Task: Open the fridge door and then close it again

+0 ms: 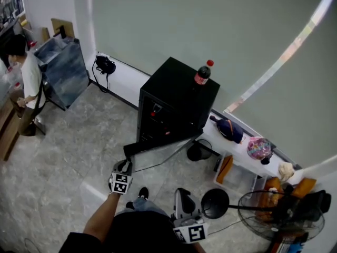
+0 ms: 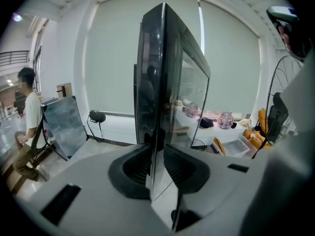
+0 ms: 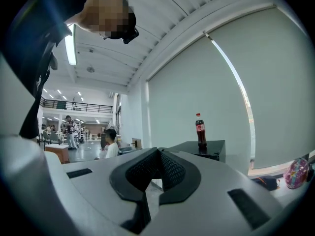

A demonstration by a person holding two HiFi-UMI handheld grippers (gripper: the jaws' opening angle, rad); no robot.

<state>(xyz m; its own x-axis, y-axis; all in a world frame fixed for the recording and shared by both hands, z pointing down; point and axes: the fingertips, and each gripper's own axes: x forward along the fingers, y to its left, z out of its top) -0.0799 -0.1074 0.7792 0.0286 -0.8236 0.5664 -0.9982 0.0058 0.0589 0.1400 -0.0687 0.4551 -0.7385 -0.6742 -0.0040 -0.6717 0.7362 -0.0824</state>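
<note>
Left tool [image 2: 156, 165]: jaws closed on the free edge of the fridge door [image 2: 152, 73], which stands swung open from the black fridge [image 1: 179, 101]. Right tool [image 3: 158, 168]: jaws together, empty, clear of the door. A cola bottle [image 1: 202, 74] stands upright on the fridge top. A floor fan [image 1: 279, 215] stands near the right tool. A person [image 1: 26, 78] stands well apart, far left.

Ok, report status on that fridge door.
Left gripper shut on the fridge door edge. Right gripper shut, empty. Door stands open. Cola bottle on the fridge; black bin beside it.
</note>
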